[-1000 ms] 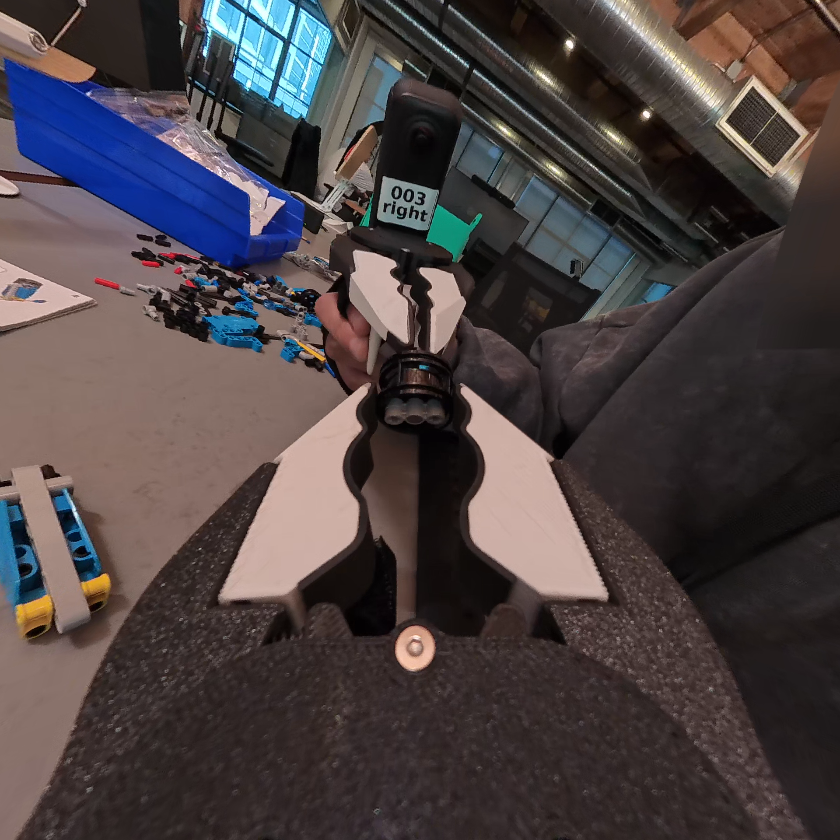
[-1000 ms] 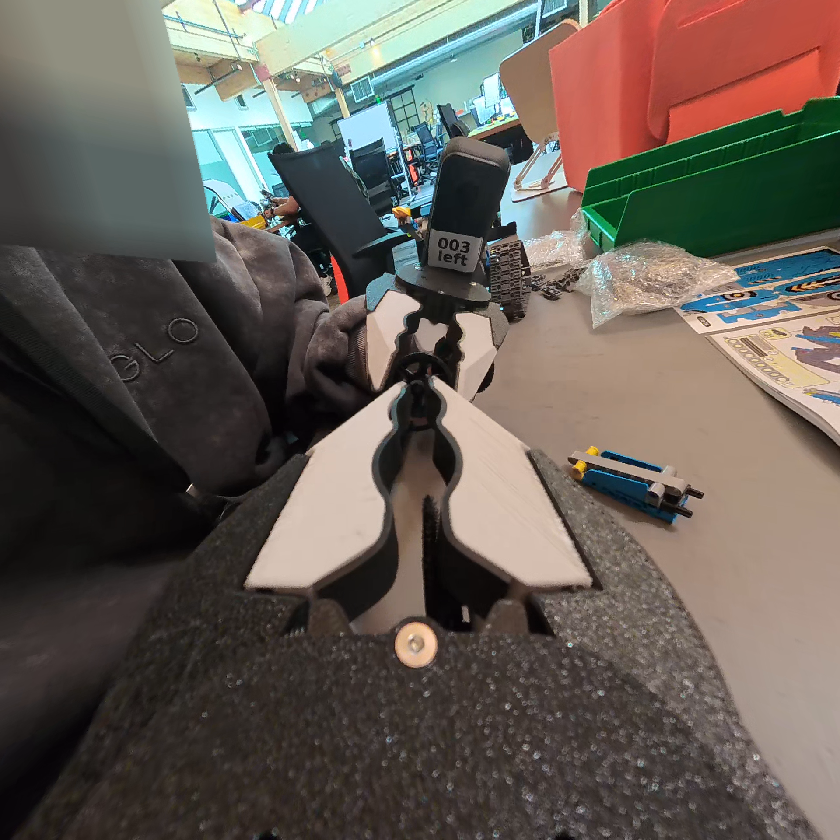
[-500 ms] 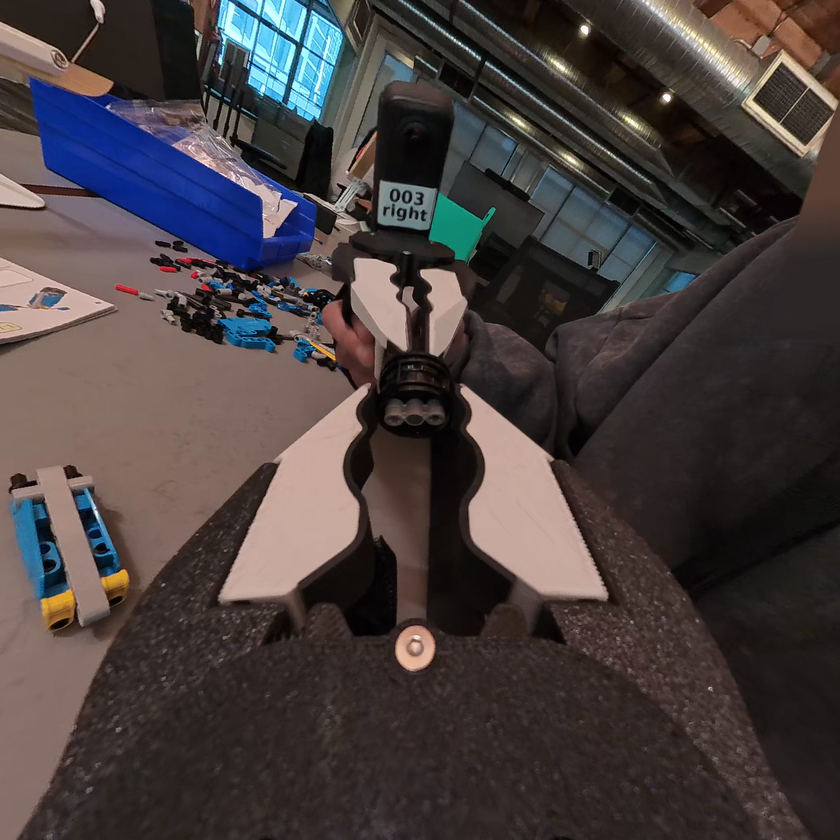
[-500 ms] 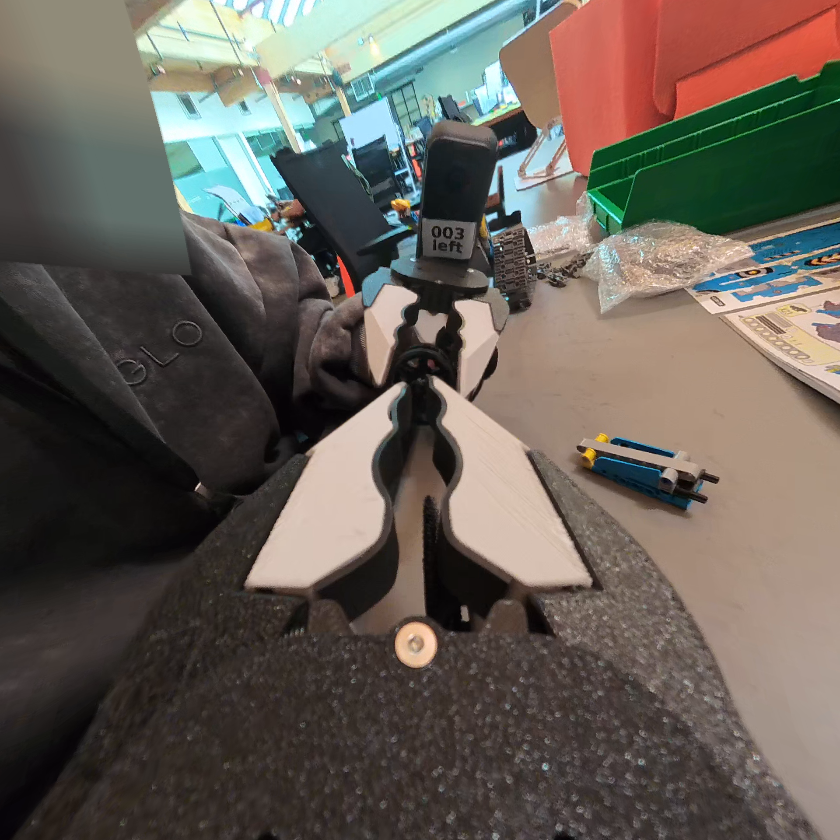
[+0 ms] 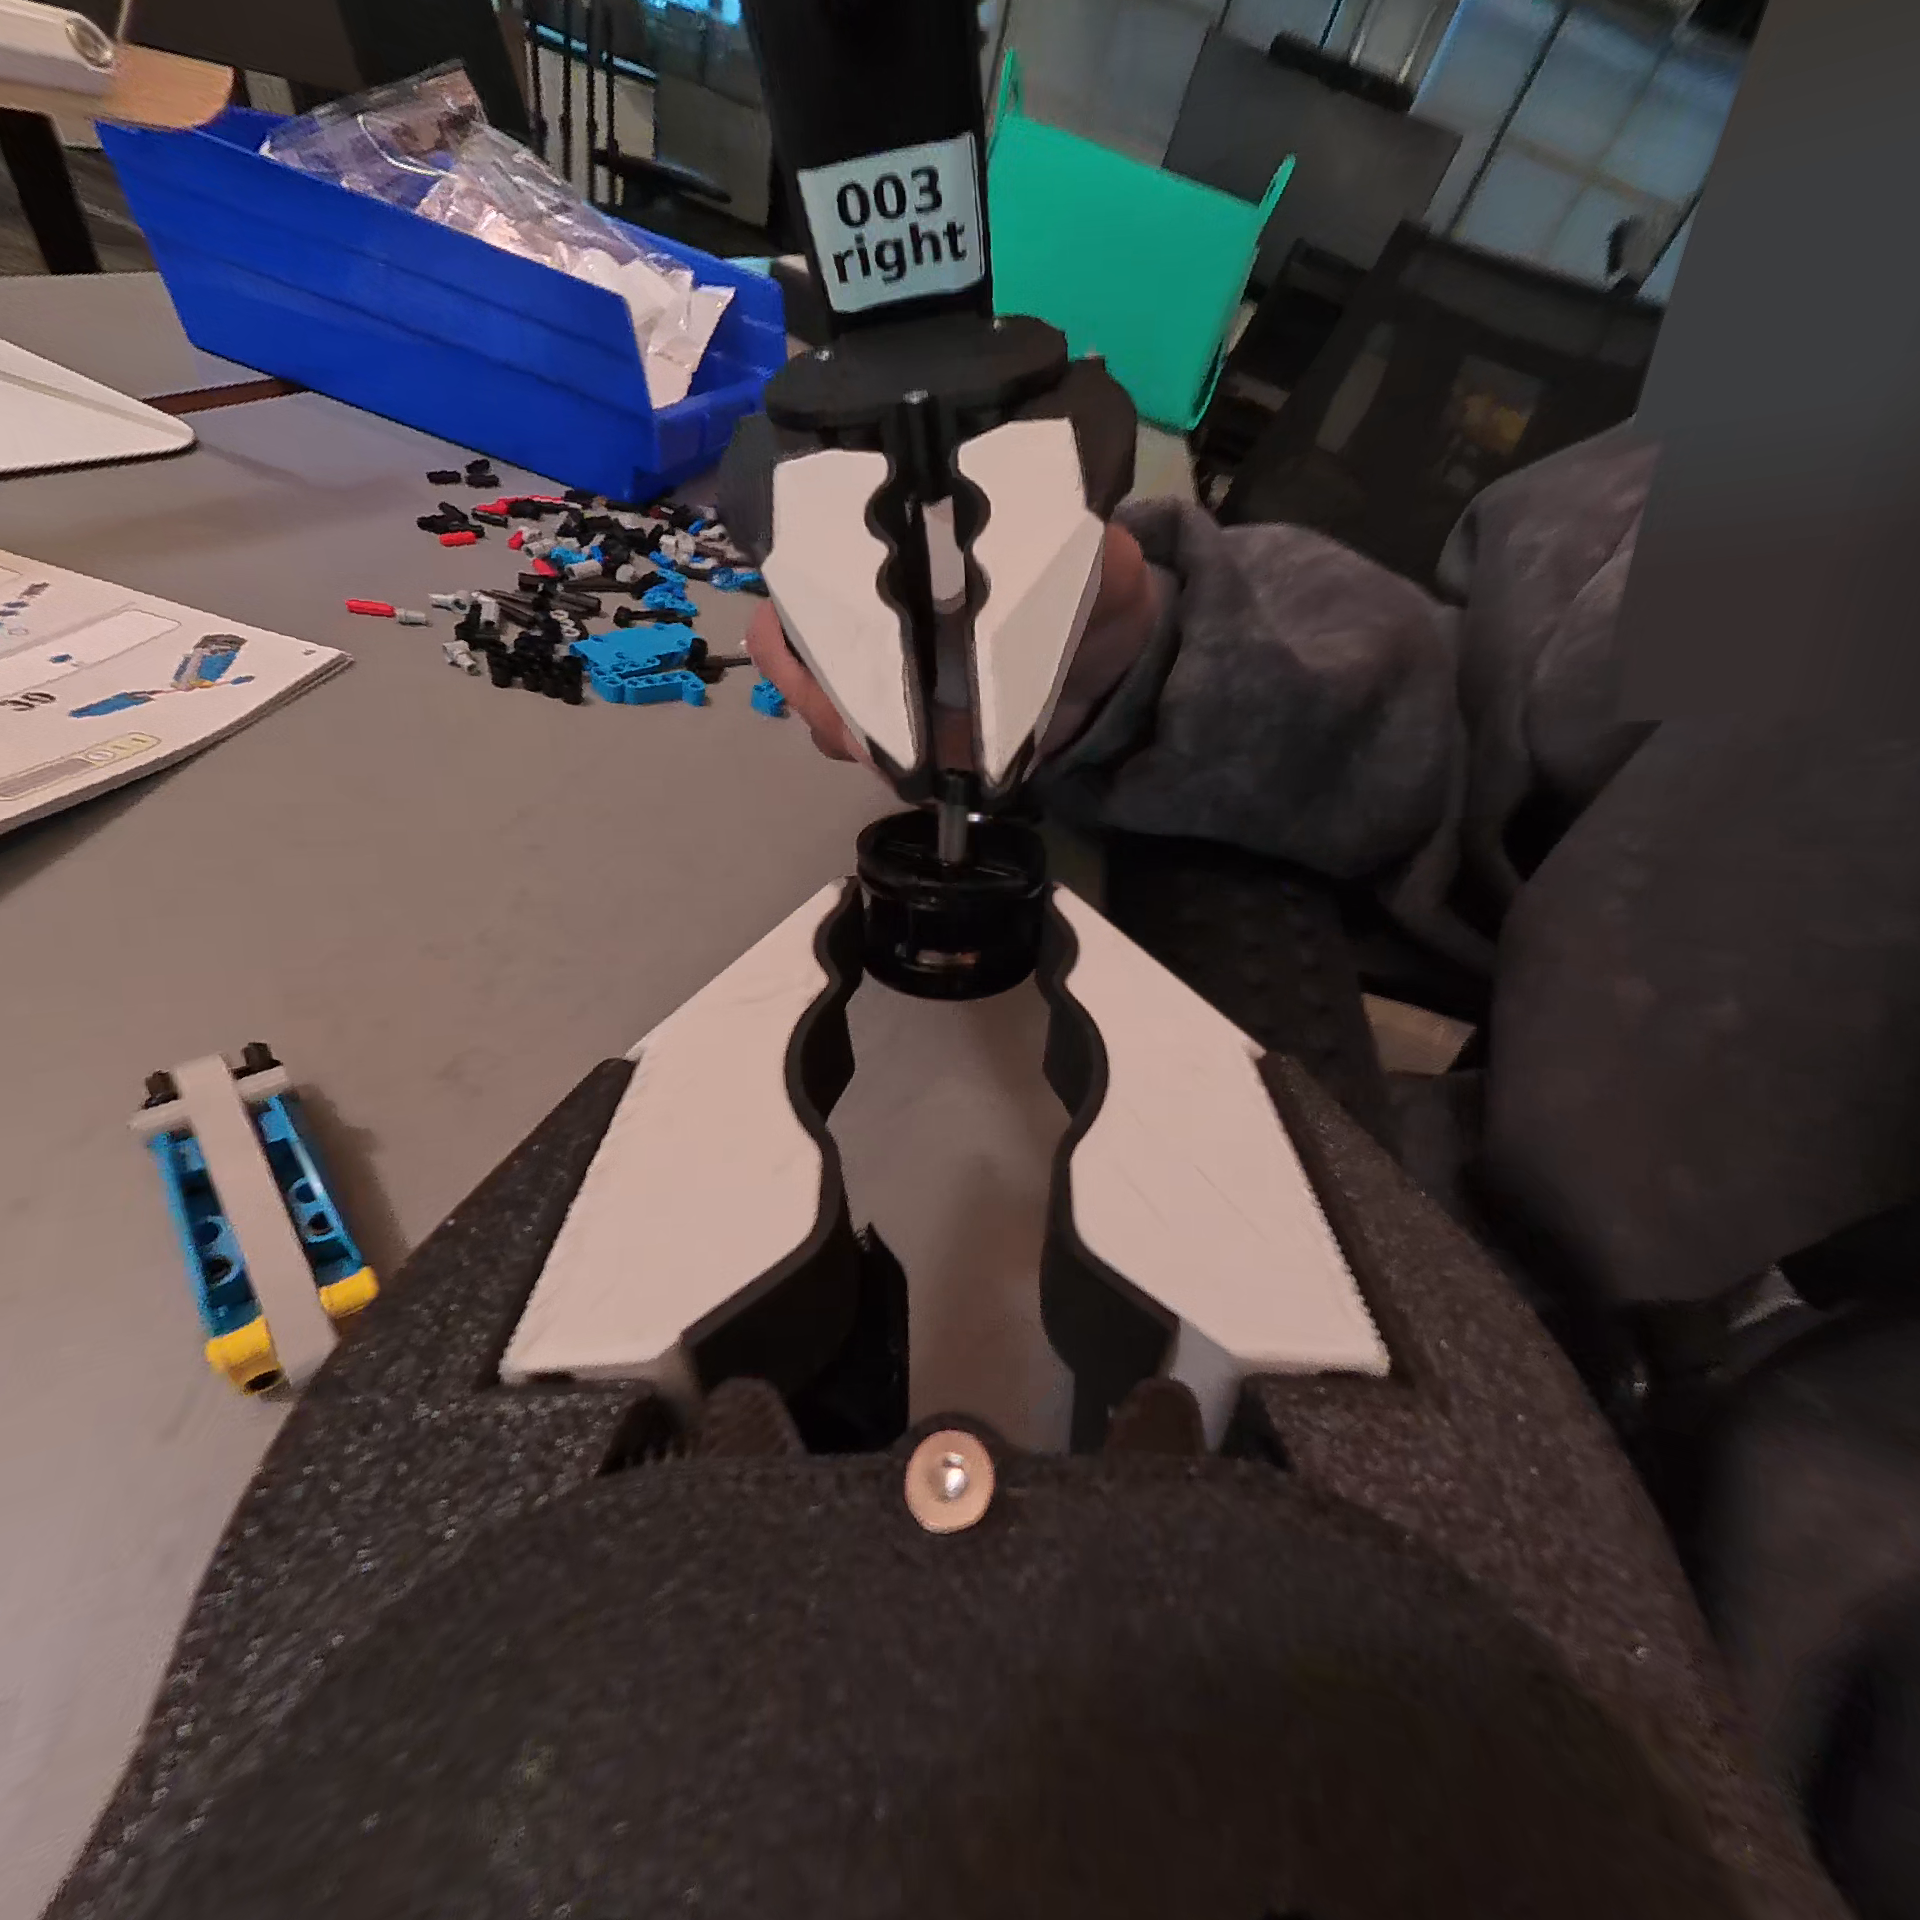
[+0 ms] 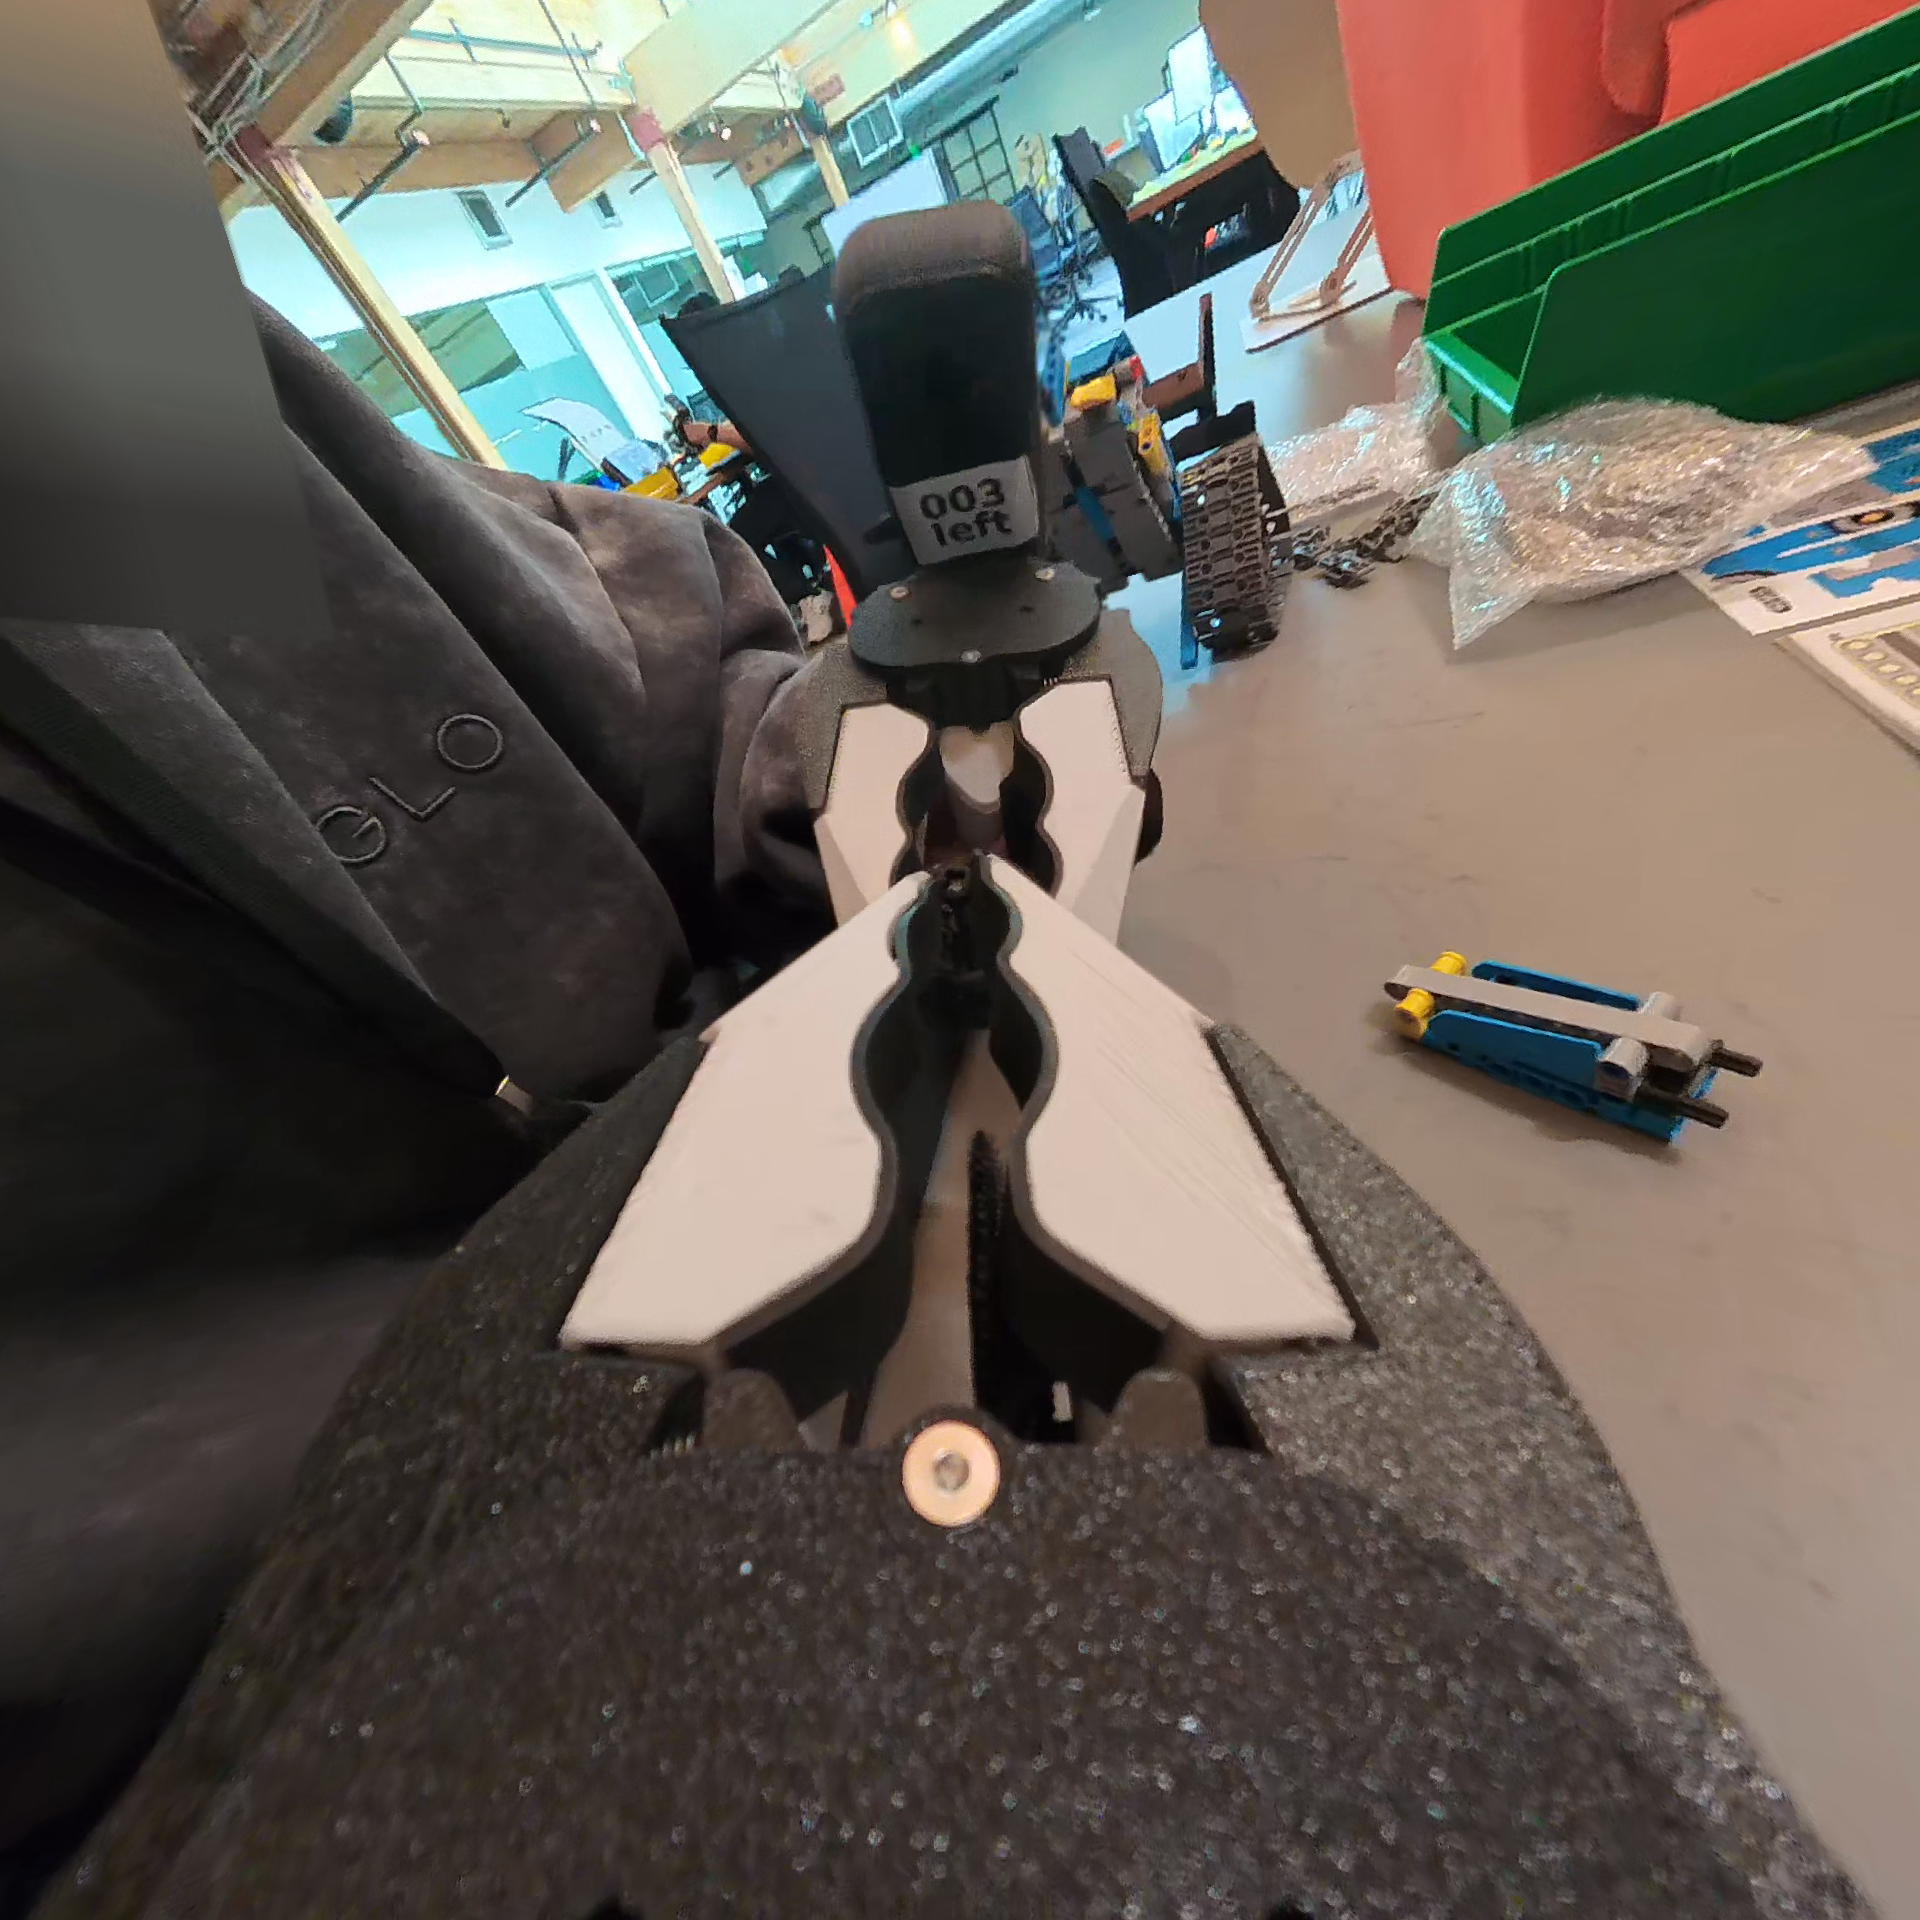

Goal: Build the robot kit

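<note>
In the left wrist view my left gripper (image 5: 948, 906) is shut on a small black round wheel-like part (image 5: 951, 935), held above the grey table (image 5: 468, 935). My right gripper (image 5: 948, 777) faces it from just beyond, shut on a thin black pin (image 5: 953, 816) whose end touches the middle of the round part. In the right wrist view my right gripper (image 6: 961, 883) is closed, with the dark pin (image 6: 951, 935) between its fingers, tip to tip with the left gripper (image 6: 977, 831). A person's dark sleeves lie behind both.
A blue, grey and yellow brick assembly (image 5: 255, 1210) lies on the table and also shows in the right wrist view (image 6: 1558, 1039). Beyond are loose small parts (image 5: 582, 613), a blue bin (image 5: 416, 281), a booklet (image 5: 125, 675), a green bin (image 6: 1714, 281), a plastic bag (image 6: 1621, 499) and a tracked model (image 6: 1226, 540). Only a small space, under 4 cm, lies between the two pairs of fingers.
Both grippers have tilted and come closer together. The round part now shows its upper face, with the right gripper's pin at its centre. Both grips are unchanged.
</note>
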Demonstrator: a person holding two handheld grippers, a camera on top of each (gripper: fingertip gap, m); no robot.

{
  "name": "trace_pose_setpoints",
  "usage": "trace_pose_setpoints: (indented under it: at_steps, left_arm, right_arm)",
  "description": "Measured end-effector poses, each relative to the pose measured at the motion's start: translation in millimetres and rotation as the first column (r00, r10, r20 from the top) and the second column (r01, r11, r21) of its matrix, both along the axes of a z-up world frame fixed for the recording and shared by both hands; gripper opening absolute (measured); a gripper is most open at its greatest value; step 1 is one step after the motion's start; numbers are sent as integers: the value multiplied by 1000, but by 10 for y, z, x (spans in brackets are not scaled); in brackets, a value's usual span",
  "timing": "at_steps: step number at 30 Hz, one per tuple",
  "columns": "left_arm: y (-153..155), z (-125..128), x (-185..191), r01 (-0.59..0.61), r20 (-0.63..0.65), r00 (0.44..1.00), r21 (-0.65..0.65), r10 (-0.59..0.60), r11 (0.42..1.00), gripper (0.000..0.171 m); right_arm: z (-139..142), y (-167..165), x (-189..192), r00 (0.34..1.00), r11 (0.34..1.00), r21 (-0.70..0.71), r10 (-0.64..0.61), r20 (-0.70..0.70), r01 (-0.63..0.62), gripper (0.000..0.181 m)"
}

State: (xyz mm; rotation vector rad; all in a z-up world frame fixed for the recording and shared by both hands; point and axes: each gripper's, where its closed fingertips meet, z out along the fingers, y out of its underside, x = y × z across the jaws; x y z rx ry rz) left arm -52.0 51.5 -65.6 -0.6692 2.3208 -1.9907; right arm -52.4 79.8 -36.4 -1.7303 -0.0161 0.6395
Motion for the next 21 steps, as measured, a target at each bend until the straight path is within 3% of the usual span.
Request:
trace_pose_setpoints:
  at_steps: [5,10,13,21]
  left_arm:
    - [-52,-216,15,-39,108,994,178,20,983,32]
    - [-44,-445,30,-65,177,984,336,4,940,32]
    - [-55,-642,8,-49,177,984,439,-33,897,32]
    - [-79,-891,-37,6,112,990,551,-81,835,30]
  right_arm:
    - [-171,11,-62,997,994,-107,30,72,-23,7]
    - [-379,-75,-55,963,962,-271,55,264,19,7]
    - [-572,-126,-76,946,935,-355,96,308,20,6]
    - [-834,-209,-94,939,874,-486,164,302,3,7]
